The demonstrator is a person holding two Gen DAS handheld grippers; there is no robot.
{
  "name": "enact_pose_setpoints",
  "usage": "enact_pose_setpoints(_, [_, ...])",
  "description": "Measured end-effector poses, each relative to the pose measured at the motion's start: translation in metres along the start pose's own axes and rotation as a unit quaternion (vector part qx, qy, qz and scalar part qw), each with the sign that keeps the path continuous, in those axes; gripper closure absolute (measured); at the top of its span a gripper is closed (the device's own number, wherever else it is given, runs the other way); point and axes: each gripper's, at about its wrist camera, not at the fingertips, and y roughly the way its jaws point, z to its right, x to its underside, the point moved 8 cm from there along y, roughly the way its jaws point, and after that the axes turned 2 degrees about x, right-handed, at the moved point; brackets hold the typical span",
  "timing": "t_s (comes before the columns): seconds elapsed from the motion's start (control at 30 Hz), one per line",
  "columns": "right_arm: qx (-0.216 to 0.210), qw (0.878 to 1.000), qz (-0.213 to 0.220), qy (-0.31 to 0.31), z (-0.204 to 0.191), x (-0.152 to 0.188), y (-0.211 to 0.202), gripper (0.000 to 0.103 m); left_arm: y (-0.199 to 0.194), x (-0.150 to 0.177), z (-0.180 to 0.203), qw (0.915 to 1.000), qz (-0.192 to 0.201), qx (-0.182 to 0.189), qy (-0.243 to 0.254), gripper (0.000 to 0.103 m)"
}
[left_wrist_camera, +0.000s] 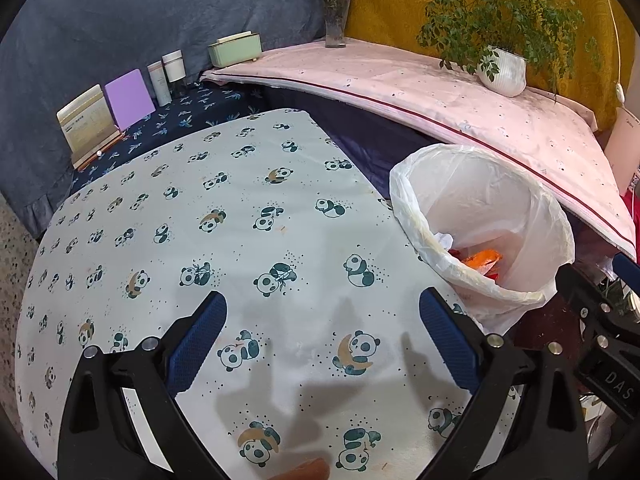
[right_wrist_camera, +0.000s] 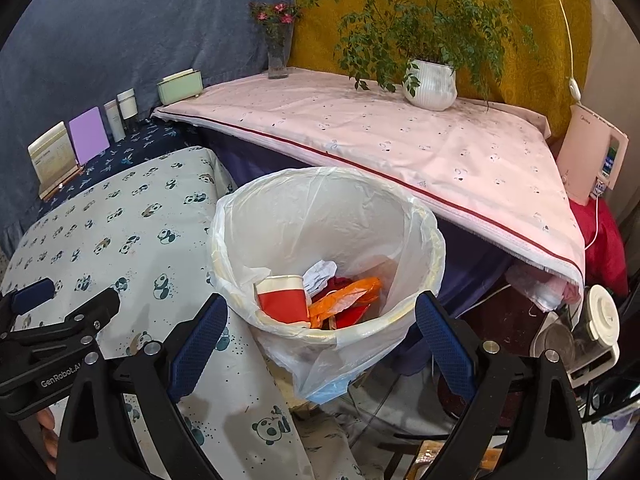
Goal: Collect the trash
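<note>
A trash bin (right_wrist_camera: 432, 248) lined with a clear plastic bag stands beside the panda-print table (right_wrist_camera: 120, 232). Inside lie a red paper cup (right_wrist_camera: 285, 300), crumpled white paper (right_wrist_camera: 320, 272) and an orange wrapper (right_wrist_camera: 352, 292). My right gripper (right_wrist_camera: 320, 320) is open and empty, just above the bin's near rim. My left gripper (left_wrist_camera: 322, 320) is open and empty over the bare panda tablecloth (left_wrist_camera: 240, 248); the bin (left_wrist_camera: 420, 236) is to its right, with orange trash (left_wrist_camera: 482, 258) showing inside. The left gripper also shows at the left edge of the right wrist view (right_wrist_camera: 60, 312).
A pink-covered surface (right_wrist_camera: 400, 136) behind the bin holds a potted plant (right_wrist_camera: 430, 84) and a flower vase (right_wrist_camera: 278, 48). A green box (right_wrist_camera: 180, 86), bottles (right_wrist_camera: 122, 114), a purple card (right_wrist_camera: 89, 135) and a calendar (right_wrist_camera: 52, 158) line the back. A white jar (right_wrist_camera: 600, 316) sits at right.
</note>
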Motion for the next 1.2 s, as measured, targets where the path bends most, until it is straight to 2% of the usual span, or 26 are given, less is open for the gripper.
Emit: enact_pose_setpoints(1.2, [0.006,1.0,-0.001,-0.005,-0.0009,0.0047,-0.0066,0.011,-0.0023,0.0051,0.0065,1.0,-0.006,-0.006,-0.002,0.008])
